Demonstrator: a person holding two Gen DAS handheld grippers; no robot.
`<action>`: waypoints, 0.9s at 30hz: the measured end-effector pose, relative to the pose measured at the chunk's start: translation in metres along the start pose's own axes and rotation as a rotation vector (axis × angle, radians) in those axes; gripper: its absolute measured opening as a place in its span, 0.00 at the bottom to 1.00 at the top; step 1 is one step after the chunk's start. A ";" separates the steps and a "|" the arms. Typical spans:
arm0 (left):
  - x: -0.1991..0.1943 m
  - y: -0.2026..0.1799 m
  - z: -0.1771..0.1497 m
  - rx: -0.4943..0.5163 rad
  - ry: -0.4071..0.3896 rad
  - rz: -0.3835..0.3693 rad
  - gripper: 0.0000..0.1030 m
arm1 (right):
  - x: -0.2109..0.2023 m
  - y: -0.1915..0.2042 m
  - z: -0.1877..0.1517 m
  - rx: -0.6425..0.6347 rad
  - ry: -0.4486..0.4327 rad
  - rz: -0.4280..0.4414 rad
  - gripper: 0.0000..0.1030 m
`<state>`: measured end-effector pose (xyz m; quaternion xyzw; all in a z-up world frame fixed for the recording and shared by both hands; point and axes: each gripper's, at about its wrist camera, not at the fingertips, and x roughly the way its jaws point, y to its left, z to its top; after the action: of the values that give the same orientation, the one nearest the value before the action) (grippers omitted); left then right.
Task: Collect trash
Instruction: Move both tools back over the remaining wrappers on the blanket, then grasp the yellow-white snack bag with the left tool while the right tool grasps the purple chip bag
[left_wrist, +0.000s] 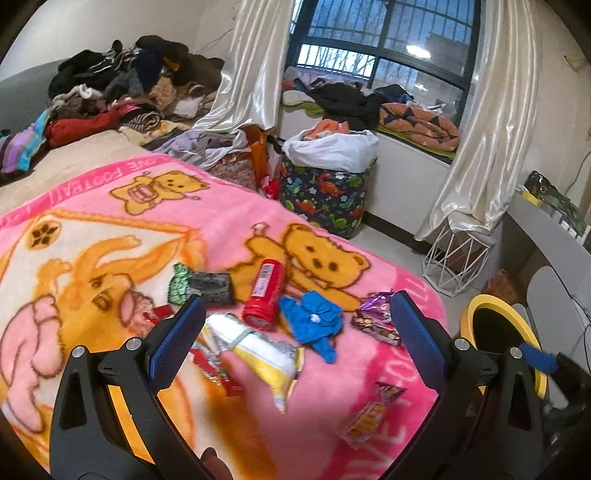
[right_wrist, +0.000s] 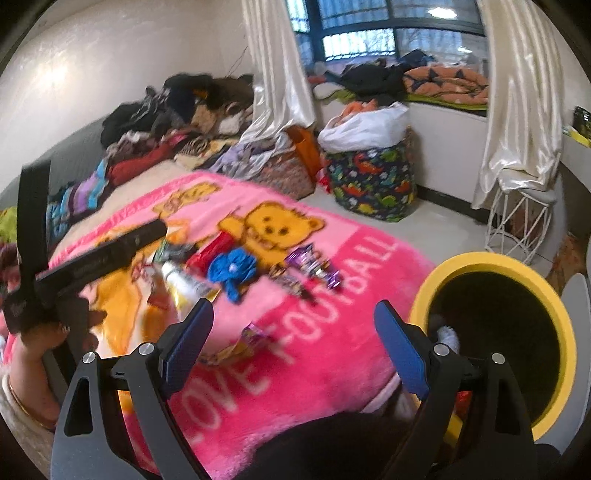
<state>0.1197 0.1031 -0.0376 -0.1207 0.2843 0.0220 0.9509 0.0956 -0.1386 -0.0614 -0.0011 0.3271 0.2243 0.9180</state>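
Bedroom clutter frames a bed under a pink plush cartoon-bear blanket (left_wrist: 229, 206), where the trash sits nearly all uncollected. Nearest, the left tool (left_wrist: 295, 332) hovers with its jaws spread wide and nothing between them, just above a crumpled yellow-and-white snack bag (left_wrist: 258, 350); the right tool (right_wrist: 293, 338) is likewise spread and empty, close beside the yellow-rimmed black bin (right_wrist: 495, 258) at the bed's corner. One pale scrap seems to lie inside the bin, so I judge the job barely begun. A small purple-and-orange wrapper (left_wrist: 373, 410) lies near the blanket's edge; further in are a blue crumpled glove-like scrap (left_wrist: 314, 321), a red cylindrical tube with a white barcode label (left_wrist: 264, 295), a green-and-grey wrapper (left_wrist: 203, 286) and shiny purple candy wrappers (left_wrist: 376, 317). Blanket lettering reads "LOVE FOOTBALL" (right_wrist: 295, 332); wrapper print is too blurred to read. Beyond stand a dinosaur-print fabric hamper (left_wrist: 325, 192) and a heap of clothes (left_wrist: 122, 81).
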 end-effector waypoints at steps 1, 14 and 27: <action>0.001 0.003 -0.001 -0.005 0.003 0.001 0.89 | 0.004 0.003 -0.002 -0.005 0.010 0.003 0.83; 0.027 0.035 -0.023 -0.082 0.138 -0.032 0.70 | 0.040 0.011 -0.008 0.028 0.130 0.033 0.83; 0.061 0.037 -0.025 -0.146 0.249 -0.070 0.53 | 0.083 0.019 -0.011 0.089 0.284 0.059 0.67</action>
<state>0.1530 0.1309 -0.0993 -0.2012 0.3933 -0.0056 0.8971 0.1380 -0.0886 -0.1170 0.0173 0.4632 0.2341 0.8546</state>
